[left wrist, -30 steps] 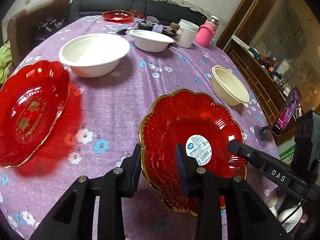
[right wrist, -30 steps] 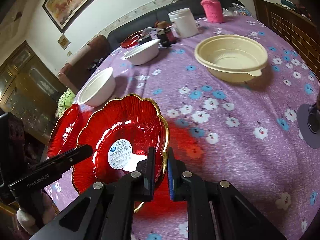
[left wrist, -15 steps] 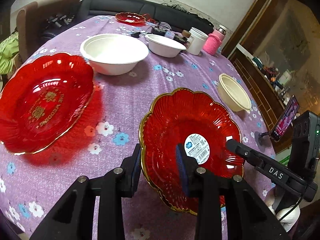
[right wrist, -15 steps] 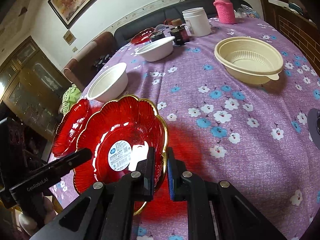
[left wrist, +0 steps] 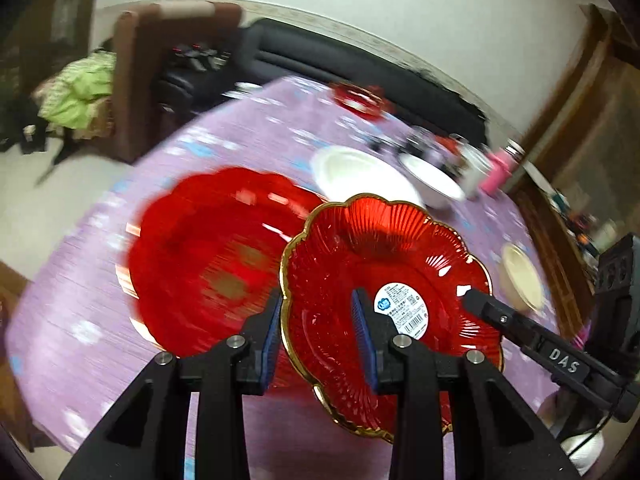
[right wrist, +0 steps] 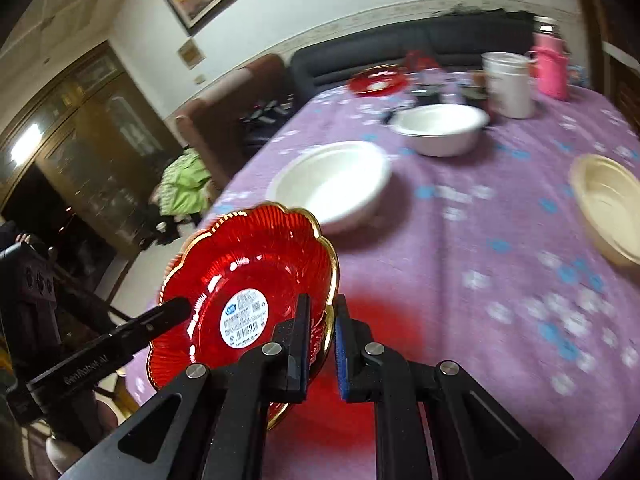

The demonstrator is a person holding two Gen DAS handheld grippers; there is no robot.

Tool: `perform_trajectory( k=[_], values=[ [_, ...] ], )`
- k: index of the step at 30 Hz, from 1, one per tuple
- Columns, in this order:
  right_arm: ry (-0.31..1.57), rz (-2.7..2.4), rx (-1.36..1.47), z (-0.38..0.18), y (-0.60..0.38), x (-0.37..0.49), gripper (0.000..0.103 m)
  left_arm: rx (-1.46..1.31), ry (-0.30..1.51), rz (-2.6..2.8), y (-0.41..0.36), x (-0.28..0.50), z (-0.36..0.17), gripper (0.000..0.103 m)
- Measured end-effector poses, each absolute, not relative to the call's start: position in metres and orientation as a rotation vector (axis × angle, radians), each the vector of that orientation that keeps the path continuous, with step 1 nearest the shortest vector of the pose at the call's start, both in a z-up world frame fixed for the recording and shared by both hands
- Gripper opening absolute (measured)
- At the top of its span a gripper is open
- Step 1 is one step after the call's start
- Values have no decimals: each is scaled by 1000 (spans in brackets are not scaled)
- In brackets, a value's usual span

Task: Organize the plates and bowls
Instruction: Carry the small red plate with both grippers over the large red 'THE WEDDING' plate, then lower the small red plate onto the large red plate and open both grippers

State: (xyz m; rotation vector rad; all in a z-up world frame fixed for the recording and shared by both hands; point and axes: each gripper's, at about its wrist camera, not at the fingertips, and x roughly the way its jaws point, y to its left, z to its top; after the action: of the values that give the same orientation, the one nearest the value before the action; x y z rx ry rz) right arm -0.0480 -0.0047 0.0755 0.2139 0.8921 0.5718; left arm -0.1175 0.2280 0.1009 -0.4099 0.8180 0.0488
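A red scalloped plate point(left wrist: 360, 248) point(right wrist: 248, 264) with a gold rim and a white sticker hangs tilted above the purple flowered tablecloth point(right wrist: 480, 240). My left gripper point(left wrist: 316, 312) is shut on its left rim. My right gripper point(right wrist: 322, 320) is shut on the opposite rim. Behind it, to the left, a larger red plate point(left wrist: 208, 248) lies on the table, partly covered by the held one. Two white bowls point(right wrist: 332, 184) point(right wrist: 440, 128) stand further back. A cream bowl point(right wrist: 608, 204) sits at the right. A small red plate point(right wrist: 376, 80) lies at the far end.
A white canister point(right wrist: 508, 84), a pink bottle point(right wrist: 554, 64) and small dark items crowd the table's far end. A brown chair point(right wrist: 232, 100) and a dark sofa point(right wrist: 400, 44) stand beyond. The table's left edge point(left wrist: 80, 264) drops to the floor.
Both grippers have carried the held plate left and a little up. It now overlaps the larger red plate in the left wrist view. Both grips are unchanged.
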Motion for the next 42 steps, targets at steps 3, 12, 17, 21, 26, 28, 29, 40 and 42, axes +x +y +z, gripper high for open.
perform_trajectory(
  k=[3, 12, 17, 21, 26, 28, 29, 40, 42],
  values=[
    [920, 616, 200, 71, 37, -29, 12, -431, 833, 120, 261, -109, 93, 32],
    [1012, 617, 129, 33, 110, 10, 12, -444, 914, 223, 307, -76, 57, 32],
    [1014, 586, 74, 20, 123, 15, 14, -391, 926, 245, 305, -67, 49, 37],
    [949, 536, -41, 19, 132, 10, 15, -378, 895, 216, 303, -68, 55, 53],
    [908, 532, -92, 20, 135, 3, 25, -326, 830, 242, 297, -79, 73, 54],
    [887, 540, -92, 22, 135, 1, 29, -317, 806, 257, 295, -89, 79, 55],
    [872, 533, -96, 23, 135, -1, 30, -325, 789, 257, 295, -96, 84, 58],
    [604, 530, 17, 92, 54, -106, 69, -442, 519, 285, 236, -221, 129, 95],
    [519, 513, 52, 94, 25, -142, 84, -335, 470, 269, 206, -236, 131, 96]
  ],
)
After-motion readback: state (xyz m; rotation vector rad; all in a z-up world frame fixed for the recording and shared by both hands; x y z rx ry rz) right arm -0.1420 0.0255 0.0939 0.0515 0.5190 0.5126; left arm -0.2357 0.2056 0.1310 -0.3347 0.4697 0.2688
